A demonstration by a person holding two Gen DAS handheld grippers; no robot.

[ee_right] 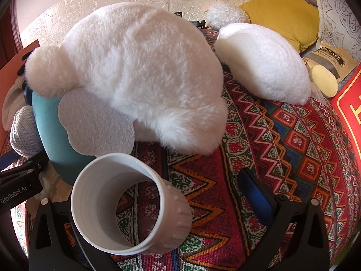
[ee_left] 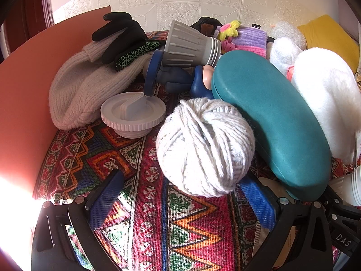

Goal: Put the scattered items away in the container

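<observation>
My left gripper (ee_left: 180, 201) is open, its blue pads either side of a pale yarn ball (ee_left: 204, 146) that rests against the right pad. A teal glasses case (ee_left: 270, 117) lies beside the ball. Behind are a knit hat (ee_left: 83, 88), black gloves (ee_left: 121, 36), a white screw lid (ee_left: 133, 113), a grey ribbed funnel (ee_left: 191, 44) and a blue figurine (ee_left: 173, 79). The orange container wall (ee_left: 27, 85) stands at the left. My right gripper (ee_right: 180, 205) is open; a white ribbed tube (ee_right: 126, 205) lies against its left finger. A white plush toy (ee_right: 144, 74) lies ahead.
A patterned cloth (ee_right: 282, 135) covers the surface. A second plush piece (ee_right: 264, 63), a yellow cushion (ee_right: 284, 13), a brown pouch (ee_right: 331, 61) and a red box (ee_right: 352, 113) lie at the right. A purple and yellow fuzzy item (ee_left: 243, 37) sits at the back.
</observation>
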